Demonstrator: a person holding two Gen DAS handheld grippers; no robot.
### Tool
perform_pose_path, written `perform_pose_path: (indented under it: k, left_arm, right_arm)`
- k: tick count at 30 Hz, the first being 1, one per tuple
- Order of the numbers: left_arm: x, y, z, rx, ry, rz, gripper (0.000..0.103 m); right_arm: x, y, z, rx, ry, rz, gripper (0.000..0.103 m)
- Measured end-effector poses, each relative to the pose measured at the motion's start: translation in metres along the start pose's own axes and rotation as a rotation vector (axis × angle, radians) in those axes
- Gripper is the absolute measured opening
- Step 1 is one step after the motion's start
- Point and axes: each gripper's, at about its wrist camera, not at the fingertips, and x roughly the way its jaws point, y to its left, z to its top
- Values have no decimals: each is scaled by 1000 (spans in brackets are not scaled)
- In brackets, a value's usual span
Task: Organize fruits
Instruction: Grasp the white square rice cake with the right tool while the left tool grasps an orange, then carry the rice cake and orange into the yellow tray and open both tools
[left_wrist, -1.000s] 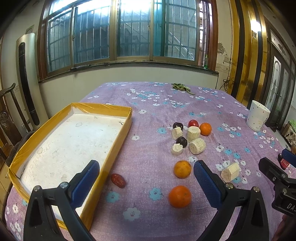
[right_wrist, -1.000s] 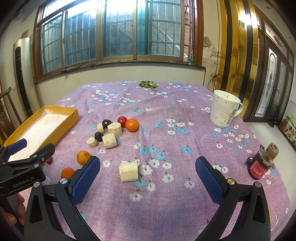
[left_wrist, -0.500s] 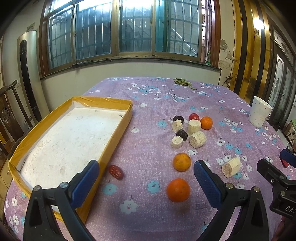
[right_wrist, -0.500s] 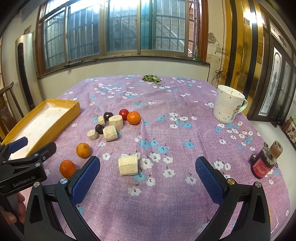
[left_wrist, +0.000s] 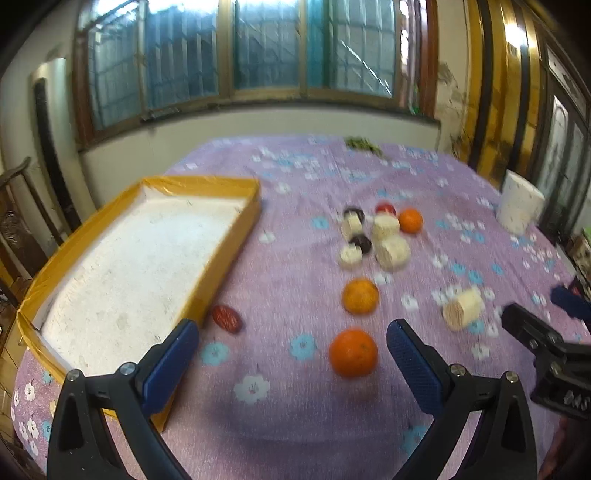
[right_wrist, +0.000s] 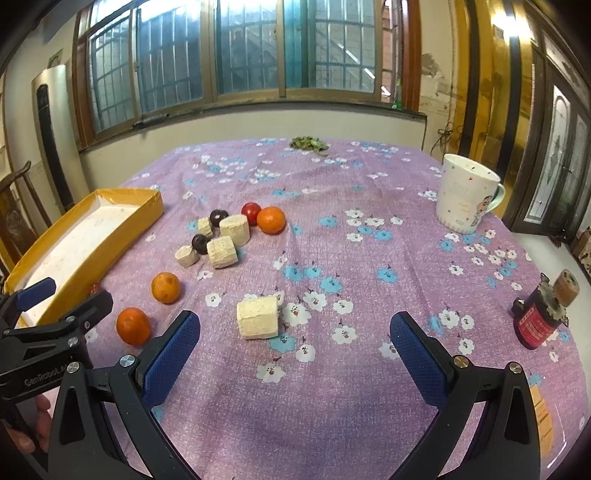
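Purple flowered cloth covered the table (right_wrist: 369, 258), and my left hand-held gripper (left_wrist: 291, 354) hung over it with its jaws spread wide and nothing between them. My right hand-held gripper (right_wrist: 295, 343) stood just as wide apart and empty.

From the left wrist view, motion blur smeared everything. The nearest orange (left_wrist: 353, 352) lay at about 1 o'clock, just inside the right blue pad, and a second orange (left_wrist: 360, 296) sat beyond it. A dark red fruit (left_wrist: 226, 318), too blurred to name, lay at 11 o'clock, just beside the wall of the yellow tray (left_wrist: 229, 258). The tray's near corner was hidden behind the left pad.

The right wrist view was sharper. A pale cut chunk (right_wrist: 257, 318) lay alone at 12 o'clock, near the gripper's mouth. At 11 o'clock clustered more pale chunks (right_wrist: 222, 252), two dark round fruits (right_wrist: 218, 216), a red one (right_wrist: 251, 212) and a third orange (right_wrist: 271, 220), touching or nearly so. I could not tell what the pale chunks were. The tray ran off at 10 o'clock, its near end cut off by the left gripper's body, and the red fruit beside it showed only as a sliver. A mug (right_wrist: 465, 195) stood at 2 o'clock, well apart from the fruit, and a small red bottle (right_wrist: 537, 321) lay tilted at 3 o'clock. Part of my hand (right_wrist: 33, 424) showed at the lower left edge.
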Motion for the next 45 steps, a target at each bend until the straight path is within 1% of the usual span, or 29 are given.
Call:
perform_pose_path:
  k: [2,4,5,6,9,11,13,14,15,16,18,19,20,21,22,24,25,26,27,28,29,30,33,38,45]
  left_arm:
    - [6,0,-1,41,80,-27,103]
    - [15,0,-3,82,170,-39,103]
    - [18,0,-4,88,201,-43,103]
    - [21,0,-5,88,220,-53,103]
    - [27,-4,-3,96,246,-71,103]
    - [30,-10,-1,118,261,-62,103]
    - [35,-11,0,123,282,-77,103]
    - [37,-11,0,118,297,-84,103]
    - [39,-12,1,114,309,-87,103]
    - [42,-11,2,110,320,-90,103]
    - [47,-10,3,95,338,-95,103]
    - [49,-9,5,86,343,-101,103]
    - [52,-9,6,79,347,-106,103]
    - [54,-9,8,71,352,-110,103]
    - [56,-10,9,66,356,-112,102]
    - [62,-11,11,57,372,-126,96]
    - [62,-12,12,64,362,-123,94]
    - [62,-15,12,75,355,-122,88]
    - [62,-17,13,94,344,-112,79]
    - [62,-17,15,105,335,-111,74]
    - [61,-18,16,112,323,-119,57]
    - [60,-18,18,114,313,-137,36]
    - [62,-15,21,88,323,-190,37]
    - [59,-5,22,26,344,-262,37]
    - [43,0,28,18,320,-302,37]
  right_arm:
    - [5,0,2,-16,32,13,103]
    - [12,-1,6,-27,67,39,103]
    - [15,0,6,-32,81,48,103]
    - [21,1,7,-38,105,59,103]
    - [37,3,8,-41,164,86,103]
    - [44,4,9,-35,184,103,102]
    - [52,7,10,-39,204,122,100]
    - [55,9,11,-42,212,120,96]
    - [59,10,11,-50,224,127,89]
    - [63,12,11,-59,234,137,84]
    - [71,16,10,-76,264,157,58]
    - [75,17,10,-82,282,169,50]
    - [75,17,11,-91,267,162,43]
    - [75,17,12,-93,264,168,39]
    - [75,16,12,-84,267,175,38]
    - [73,11,11,-59,263,189,34]
    - [73,8,11,-43,263,196,33]
    - [72,6,11,-30,261,202,32]
    - [70,4,11,-20,259,206,32]
    - [69,4,10,-17,257,207,32]
    - [67,4,10,-20,255,204,31]
    - [66,6,10,-28,251,200,31]
    - [63,9,10,-44,240,194,31]
    - [53,9,10,-23,226,210,31]
    - [40,15,17,-23,201,206,31]
